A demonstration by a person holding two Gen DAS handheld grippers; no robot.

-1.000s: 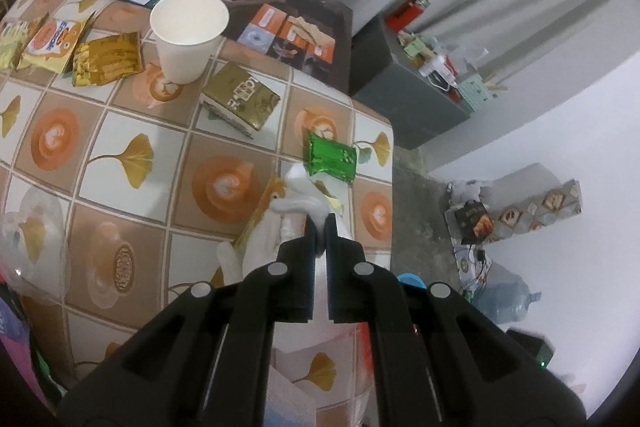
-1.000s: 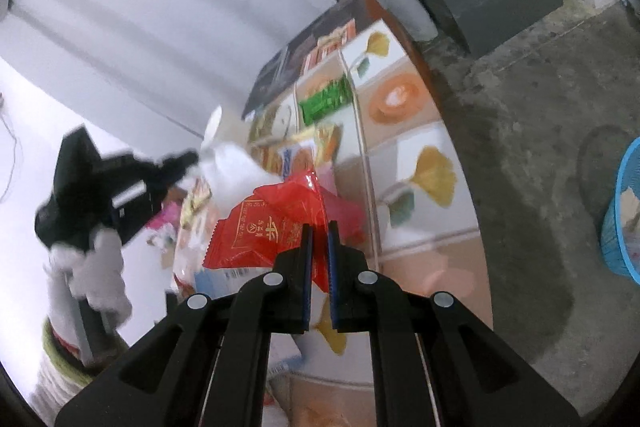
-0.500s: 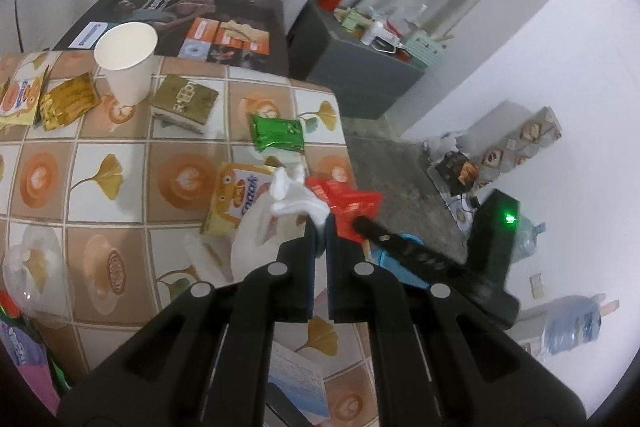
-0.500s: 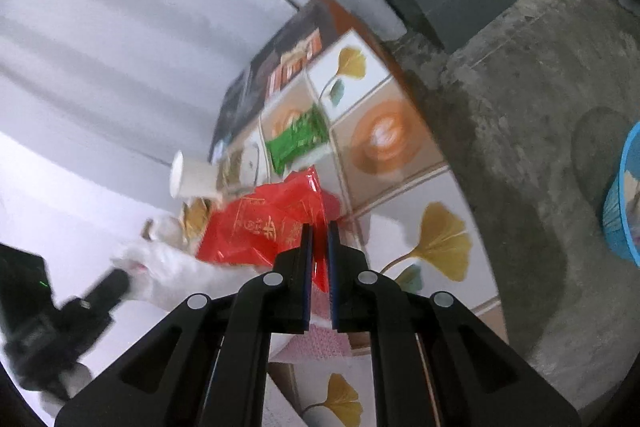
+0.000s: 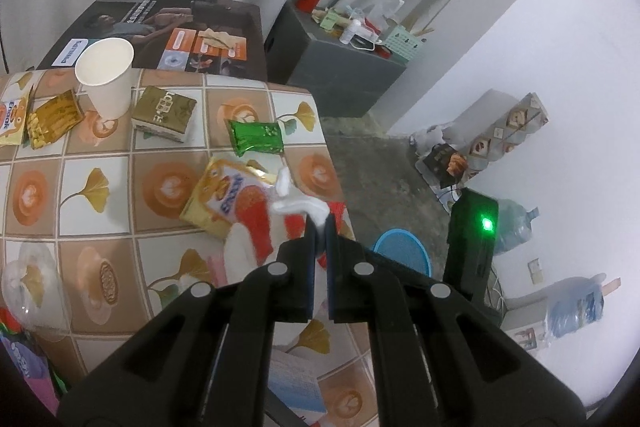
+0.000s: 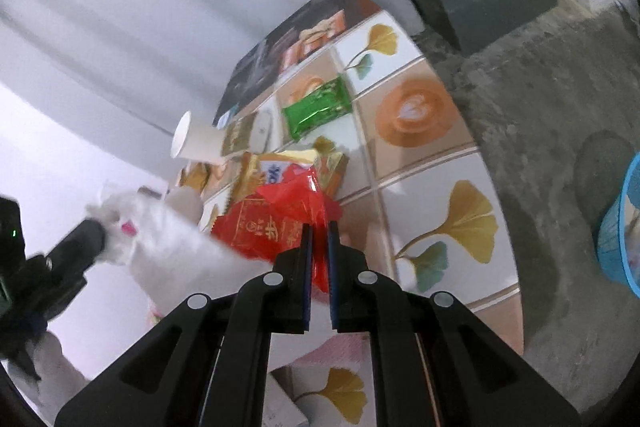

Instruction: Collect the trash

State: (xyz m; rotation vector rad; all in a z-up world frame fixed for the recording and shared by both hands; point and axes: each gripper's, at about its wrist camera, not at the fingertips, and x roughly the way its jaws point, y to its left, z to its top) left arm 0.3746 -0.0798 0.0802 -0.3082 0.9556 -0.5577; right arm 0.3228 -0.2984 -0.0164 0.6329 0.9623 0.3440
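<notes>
My left gripper [image 5: 319, 223] is shut on a crumpled white tissue [image 5: 298, 205] and holds it above the table's right edge. The tissue also shows, blurred, in the right wrist view [image 6: 168, 243]. My right gripper [image 6: 319, 227] is shut on a red plastic wrapper [image 6: 276, 223], held above the table; a strip of it shows behind the tissue [image 5: 260, 223]. A blue trash basket [image 5: 402, 251] stands on the floor beside the table, also at the right edge of the right wrist view [image 6: 620, 227].
On the tiled table [image 5: 100, 187] lie a green packet [image 5: 256, 137], a yellow snack bag [image 5: 228, 197], an olive packet [image 5: 164, 111], gold packets [image 5: 54, 117] and a paper cup [image 5: 106, 81]. A grey cabinet [image 5: 340, 67] stands beyond.
Both grippers have shifted over the table's right edge with their loads. The red wrapper now sits behind the tissue, and the view has come closer to the table.
</notes>
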